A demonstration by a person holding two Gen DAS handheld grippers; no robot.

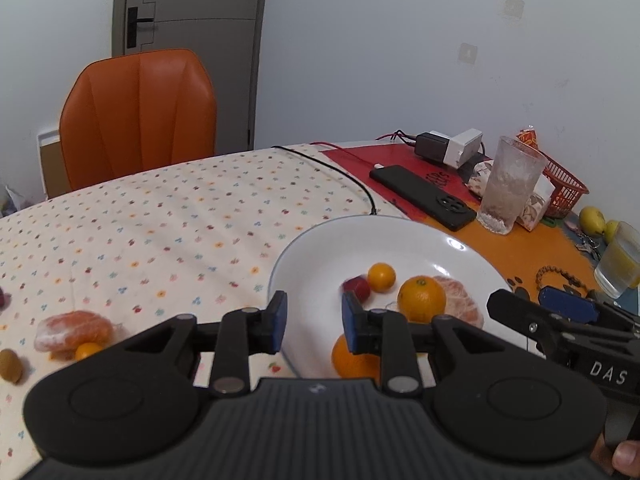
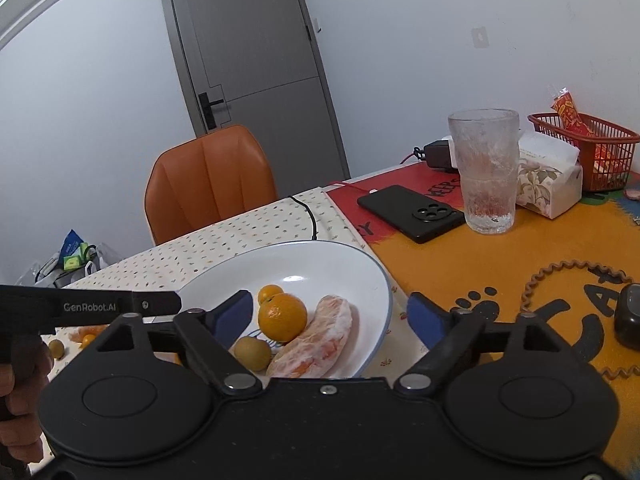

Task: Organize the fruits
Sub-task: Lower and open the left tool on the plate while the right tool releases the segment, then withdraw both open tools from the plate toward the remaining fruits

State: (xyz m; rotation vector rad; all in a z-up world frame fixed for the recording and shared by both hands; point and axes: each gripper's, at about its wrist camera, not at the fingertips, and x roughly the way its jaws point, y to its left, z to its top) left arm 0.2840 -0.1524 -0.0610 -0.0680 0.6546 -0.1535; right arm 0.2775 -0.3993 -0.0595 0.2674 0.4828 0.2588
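Observation:
A white plate (image 1: 316, 248) holds an orange (image 1: 421, 298), a small kumquat (image 1: 381, 277), a red fruit (image 1: 357, 287), a peeled citrus (image 1: 460, 300) and another orange (image 1: 352, 358) near its front rim. My left gripper (image 1: 314, 322) is open and empty over the plate's left rim. My right gripper (image 2: 332, 314) is open and empty above the plate (image 2: 340, 260), where the orange (image 2: 282, 317), the peeled citrus (image 2: 320, 340), a brown-green fruit (image 2: 253, 352) and the kumquat (image 2: 270, 293) show. On the cloth to the left lie a peeled citrus (image 1: 74, 330), a kumquat (image 1: 88, 350) and an olive-coloured fruit (image 1: 10, 365).
A phone (image 1: 422, 196), a frosted glass (image 1: 510, 184), a tissue box (image 2: 548, 184), a red basket (image 2: 592, 148), chargers (image 1: 448, 146) and a black cable (image 1: 340, 176) lie at the back right. An orange chair (image 1: 140, 116) stands behind the table. A bead bracelet (image 2: 580, 304) lies at the right.

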